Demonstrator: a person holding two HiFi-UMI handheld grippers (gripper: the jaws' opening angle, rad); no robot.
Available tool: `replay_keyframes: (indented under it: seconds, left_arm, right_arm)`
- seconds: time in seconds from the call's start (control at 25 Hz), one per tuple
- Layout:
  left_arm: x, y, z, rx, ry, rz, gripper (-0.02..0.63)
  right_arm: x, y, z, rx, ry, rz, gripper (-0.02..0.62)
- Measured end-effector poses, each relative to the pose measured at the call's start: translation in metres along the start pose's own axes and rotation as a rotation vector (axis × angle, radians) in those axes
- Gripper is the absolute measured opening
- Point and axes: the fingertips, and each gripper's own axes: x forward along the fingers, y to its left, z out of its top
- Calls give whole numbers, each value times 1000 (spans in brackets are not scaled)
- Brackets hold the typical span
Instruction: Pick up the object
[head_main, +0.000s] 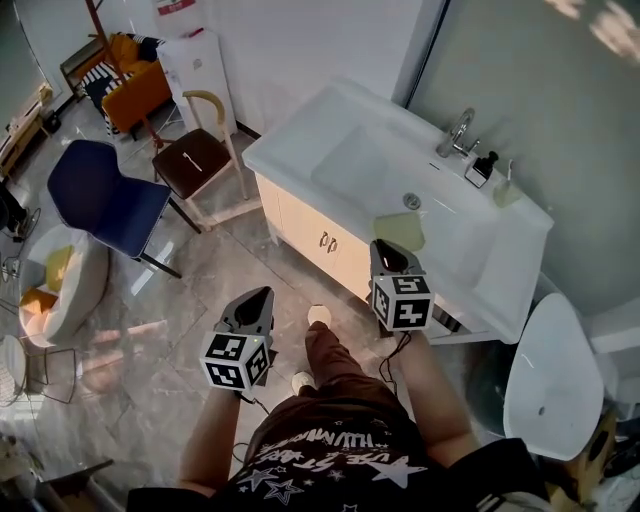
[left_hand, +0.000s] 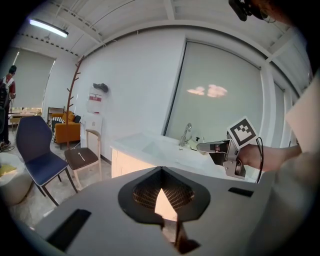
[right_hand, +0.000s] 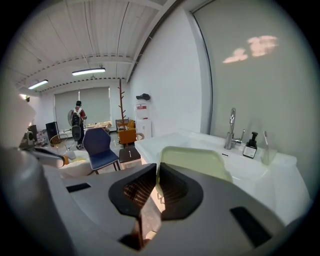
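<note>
1. Right gripper (head_main: 385, 247): jaws nearly together, clamped on the near edge of the pale green square object (head_main: 400, 231). The object is held lifted over the near part of the white washbasin counter (head_main: 330, 120).
2. Left gripper (head_main: 262, 297): jaws together, nothing between them, held over the floor to the left of the cabinet.
3. Faucet (head_main: 459, 131) and dark soap bottle (head_main: 482, 168): at the far edge of the counter.
4. Blue chair (head_main: 105, 195) and brown-seated chair (head_main: 195, 155): far left, on the floor.
</note>
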Motion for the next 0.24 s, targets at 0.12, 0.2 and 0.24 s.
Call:
replay_keyframes:
  seconds: [0.12,0.2,0.24]
  left_arm:
    - [-9,-13,-9,-9,8,-5,15]
    - [-13,-23,-15,-12,12,-8,15]
    - [-15,-28,-18,-13,14,-10,15]
  right_arm:
    - [-21,3,-10,-6,8,8,32]
    - [-33,4,-18,-13,13,15,32]
    - [-39,3,-22,-17,16,18,32]
